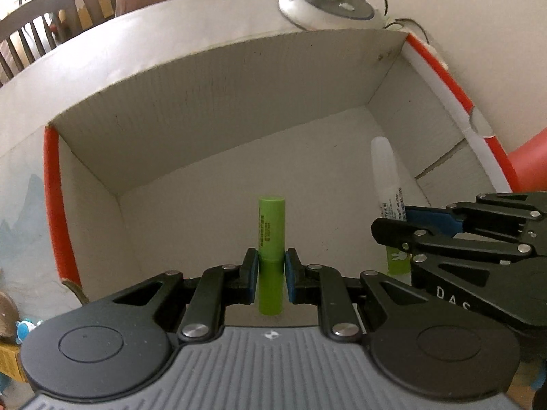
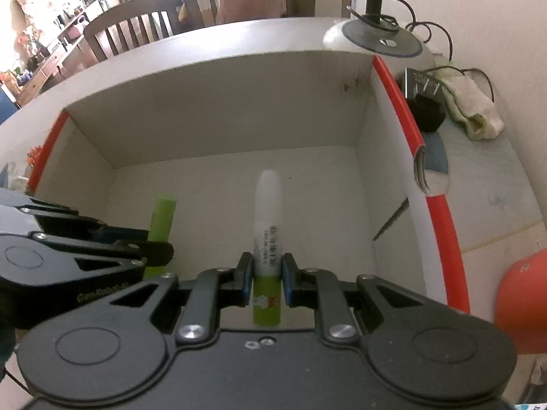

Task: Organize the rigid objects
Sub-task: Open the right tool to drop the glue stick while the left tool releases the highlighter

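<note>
the tabletop (image 1: 212, 10) under your hands is a pale, smooth surface with a curved far edge, and on it sits a big open cardboard box (image 1: 212, 102), white and faintly ribbed inside, with flat corrugated walls and red edging along its left and right rims. both of your grippers are angled down into that box. past its far right corner stands a round, domed lamp base (image 1: 324, 7) in grey and white with a dark post and thin black wires looping off it. your left gripper (image 1: 270, 275) is black, jointed metal with blue pads, and it is clamped tight on a lime green tube (image 1: 271, 235), a smooth, straight cylinder with a flat cap that stands upright between the pads, over the box floor near the left wall. your right gripper (image 2: 267, 275) has the same build and is closed just as firmly on a glue stick (image 2: 267, 218), a slimmer tube with a frosted, rounded white cap, a printed white label and a green lower body, upright over the middle of the box floor. the two held things stand side by side, apart from each other. the right wrist view alone shows you a crumpled pale cloth (image 2: 475, 106) and a small dark block (image 2: 427, 112) on the tabletop right of the box, plus wooden slat-back chairs (image 2: 126, 30) beyond the tabletop. the left wrist view alone shows the small blue toy figure (image 1: 27, 329) by the box's near left corner.
</note>
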A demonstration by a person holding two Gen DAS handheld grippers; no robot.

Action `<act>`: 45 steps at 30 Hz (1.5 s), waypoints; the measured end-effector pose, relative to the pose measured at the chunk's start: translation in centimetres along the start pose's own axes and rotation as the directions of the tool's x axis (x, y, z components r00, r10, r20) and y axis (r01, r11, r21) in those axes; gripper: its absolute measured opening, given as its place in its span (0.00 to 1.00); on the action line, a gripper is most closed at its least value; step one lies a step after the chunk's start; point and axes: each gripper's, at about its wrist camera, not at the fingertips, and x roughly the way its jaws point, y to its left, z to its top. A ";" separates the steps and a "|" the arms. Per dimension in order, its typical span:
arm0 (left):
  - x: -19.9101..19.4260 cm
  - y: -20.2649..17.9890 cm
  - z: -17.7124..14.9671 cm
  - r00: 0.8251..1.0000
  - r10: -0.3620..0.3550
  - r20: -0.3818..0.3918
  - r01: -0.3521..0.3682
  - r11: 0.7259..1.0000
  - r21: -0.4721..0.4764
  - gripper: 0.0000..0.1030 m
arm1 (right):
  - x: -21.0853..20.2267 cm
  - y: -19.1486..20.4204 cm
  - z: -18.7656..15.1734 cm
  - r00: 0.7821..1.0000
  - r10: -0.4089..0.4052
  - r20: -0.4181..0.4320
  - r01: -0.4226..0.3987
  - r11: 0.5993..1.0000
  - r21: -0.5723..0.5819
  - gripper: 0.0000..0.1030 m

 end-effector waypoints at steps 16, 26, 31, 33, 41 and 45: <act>1.0 0.1 0.4 0.997 0.006 -0.076 -0.007 1.000 -0.011 0.16 | -0.6 -1.2 -0.1 0.999 0.030 0.011 -0.031 0.999 0.019 0.34; -0.3 0.1 -0.8 0.999 0.004 -0.039 -0.005 1.000 -0.014 0.16 | -1.7 -1.3 -0.4 0.998 0.037 0.045 -0.038 0.999 0.019 0.46; -1.5 0.0 -1.3 1.000 0.008 0.011 -0.007 1.000 -0.011 0.16 | -3.0 -1.0 -0.7 0.996 0.055 0.073 -0.057 0.998 0.018 0.52; -2.3 0.0 -1.7 0.999 0.010 0.033 -0.009 1.000 -0.008 0.16 | -3.6 -0.7 -0.8 0.995 0.059 0.086 -0.061 0.998 0.014 0.54; -5.8 0.6 -2.5 0.994 0.006 0.106 -0.005 1.000 -0.002 0.16 | -6.0 0.7 -1.2 0.989 0.078 0.127 -0.076 0.997 -0.024 0.62; -6.7 1.0 -3.3 0.989 0.000 0.146 0.002 1.000 -0.014 0.16 | -6.9 1.6 -1.4 0.986 0.091 0.140 -0.085 0.995 -0.051 0.65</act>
